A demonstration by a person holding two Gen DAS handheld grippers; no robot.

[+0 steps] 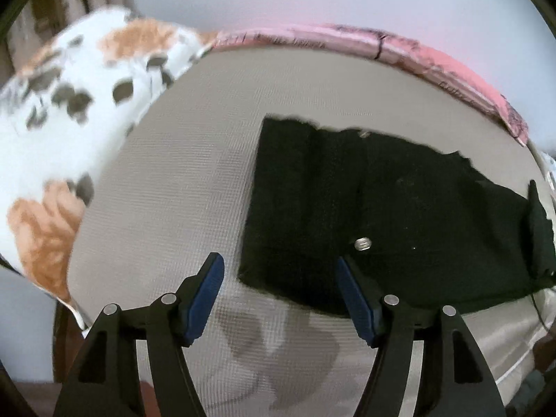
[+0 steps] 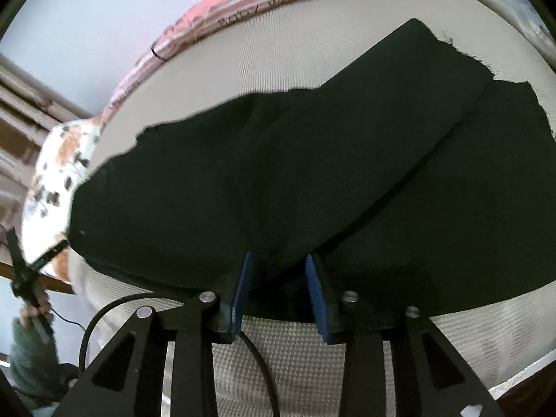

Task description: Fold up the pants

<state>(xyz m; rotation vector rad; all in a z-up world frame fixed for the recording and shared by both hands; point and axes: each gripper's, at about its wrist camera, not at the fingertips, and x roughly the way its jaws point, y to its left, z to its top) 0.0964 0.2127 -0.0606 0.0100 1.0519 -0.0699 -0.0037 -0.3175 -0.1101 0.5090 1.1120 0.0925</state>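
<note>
From my left wrist, my left gripper [image 1: 279,269] hangs with jaws apart over the near corner of the folded black cloth pants [image 1: 382,208] on the beige woven mattress [image 1: 166,180], apparently releasing them, while my right wrist shows my right gripper [image 2: 278,271] parted at the pants' near edge, pads seemingly not pressing the cloth.

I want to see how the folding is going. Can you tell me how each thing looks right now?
Black pants: folded over, lying flat on the mattress.
Left hand-held gripper: open, nothing between its fingers, at the pants' near corner.
Right hand-held gripper: open, blue pads apart at the pants' near edge.
Mattress: bare, woven grey cover showing.
Flowered bedding: bunched beside the mattress.
</note>
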